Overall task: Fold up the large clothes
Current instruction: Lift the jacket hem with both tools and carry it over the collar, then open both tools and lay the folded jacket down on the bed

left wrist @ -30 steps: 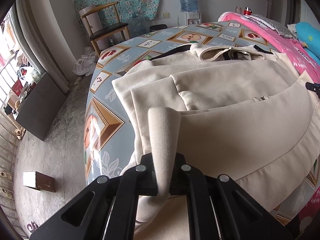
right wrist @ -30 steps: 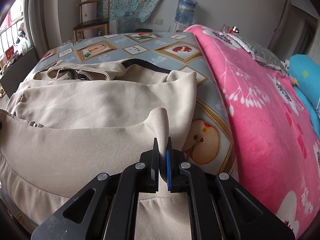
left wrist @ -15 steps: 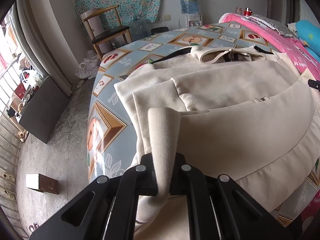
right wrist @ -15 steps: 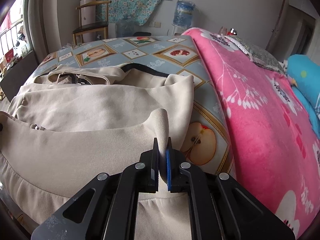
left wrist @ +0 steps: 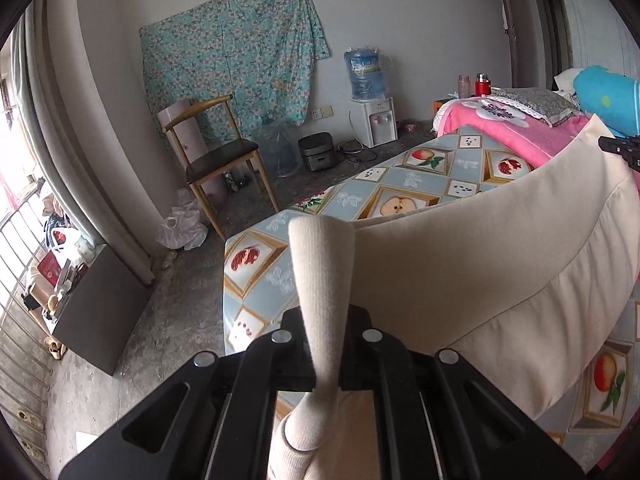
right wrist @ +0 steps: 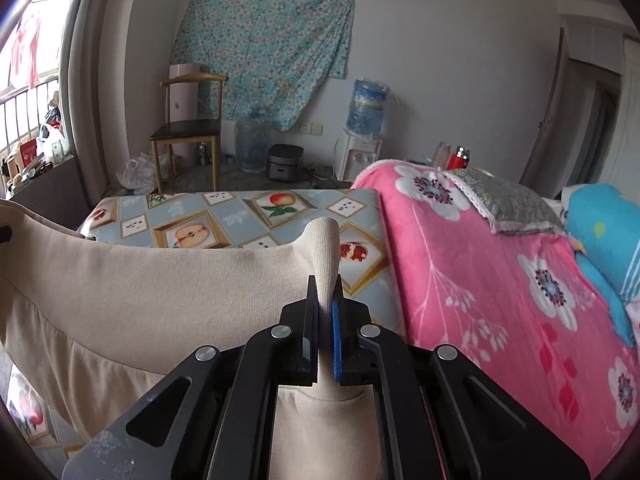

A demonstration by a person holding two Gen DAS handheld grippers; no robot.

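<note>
Two claws are clamped on our beige garment: our left claw pinches one ribbed corner, our right claw the other, both closed tight on cloth. We hold the ribbed edge taut between them, lifted above the bed with its fruit-print cover, just beside the pink blanket. Beyond the bed stand a wooden chair and a water dispenser.

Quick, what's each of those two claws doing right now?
Left gripper: shut on the ribbed hem of the beige garment.
Right gripper: shut on the same hem, other corner.
</note>
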